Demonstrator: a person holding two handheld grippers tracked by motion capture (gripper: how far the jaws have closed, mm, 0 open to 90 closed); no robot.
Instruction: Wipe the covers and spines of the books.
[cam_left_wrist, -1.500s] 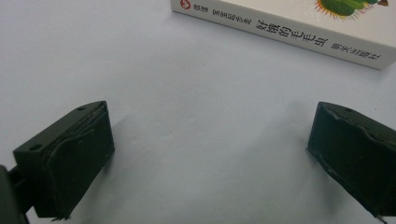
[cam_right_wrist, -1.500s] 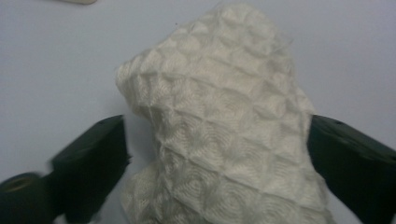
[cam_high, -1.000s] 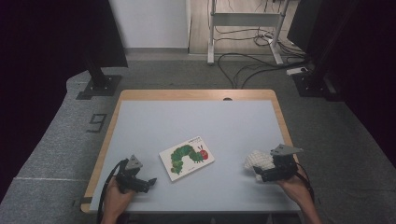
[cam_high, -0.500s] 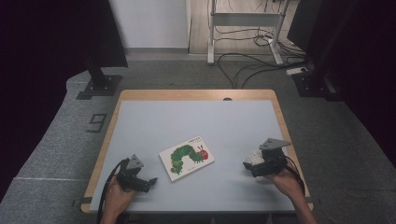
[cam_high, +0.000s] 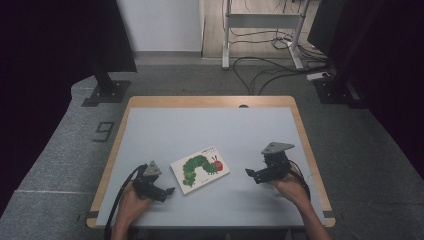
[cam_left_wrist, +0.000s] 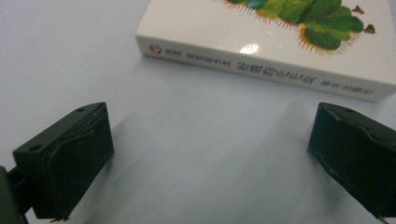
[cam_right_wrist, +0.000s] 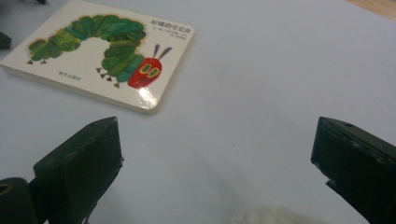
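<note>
A white board book (cam_high: 200, 168) with a green caterpillar on its cover lies flat near the table's front middle. My left gripper (cam_high: 169, 190) rests on the table just left of it, open, jaws pointing at the spine (cam_left_wrist: 261, 70) with nothing between them. In the left gripper view the left gripper (cam_left_wrist: 210, 158) is a short way from the book. My right gripper (cam_high: 248, 173) is to the book's right, open and empty, its jaws pointing left toward the book (cam_right_wrist: 102, 51). The right gripper (cam_right_wrist: 215, 168) hangs low over the table.
The pale grey table (cam_high: 210, 125) has a wooden rim. A black stand base (cam_high: 105, 92) sits on the floor at the left; cables (cam_high: 270, 65) and a metal frame lie behind the table. A pale patch (cam_right_wrist: 266, 217) shows at the bottom edge of the right gripper view.
My right gripper has moved left toward the book, and the white thing seen by it a second ago is out of sight in the high view. The left gripper and book have stayed put.
</note>
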